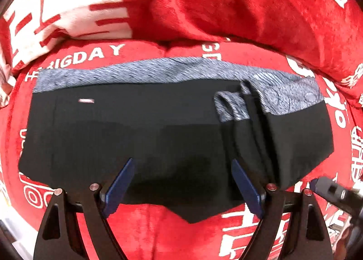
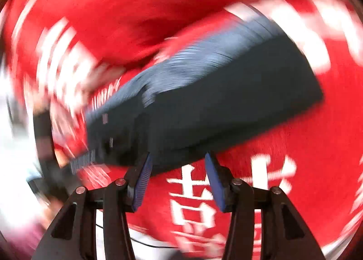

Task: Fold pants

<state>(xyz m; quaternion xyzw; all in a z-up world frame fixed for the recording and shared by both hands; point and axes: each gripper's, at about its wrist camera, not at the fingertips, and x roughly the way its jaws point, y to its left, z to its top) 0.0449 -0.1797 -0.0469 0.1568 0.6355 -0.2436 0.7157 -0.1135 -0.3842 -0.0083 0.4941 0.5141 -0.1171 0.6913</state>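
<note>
The black pants lie folded into a wide flat bundle on the red sofa cover, with the grey patterned waistband along the far edge. My left gripper hangs open just above the bundle's near edge and holds nothing. The right gripper shows at the left wrist view's right edge. In the right wrist view, heavily blurred, the pants lie ahead, and my right gripper is open and empty at their near edge.
A red sofa cover with white lettering lies under the pants. A red back cushion rises behind them. The same red fabric fills the right wrist view.
</note>
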